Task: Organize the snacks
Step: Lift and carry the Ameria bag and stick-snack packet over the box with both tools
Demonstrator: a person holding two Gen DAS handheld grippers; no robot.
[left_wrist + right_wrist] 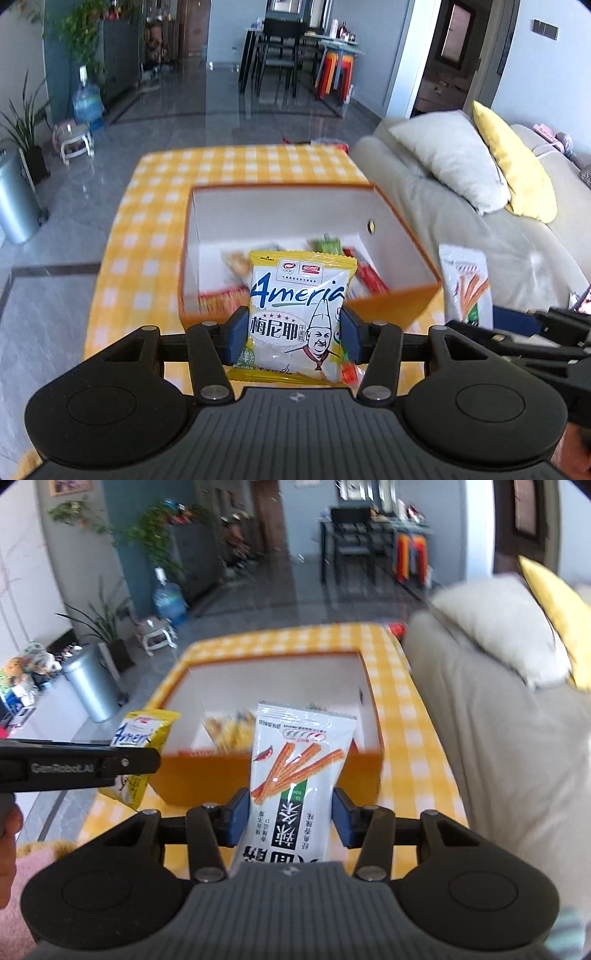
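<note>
Bright daylight fills both views, and the glossy floor point(207, 107) beyond the orange box point(399, 299) mirrors it in pale glare. The right wrist view is smeared: the box rim point(258, 657) and the cushions right of it are soft. Both views bow outward at the dark corners. Shadows are faint.

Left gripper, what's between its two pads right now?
The yellow snack packet sits between the left gripper's pads, pinched at both edges. The left wrist view shows it, with the orange box beyond.
</note>
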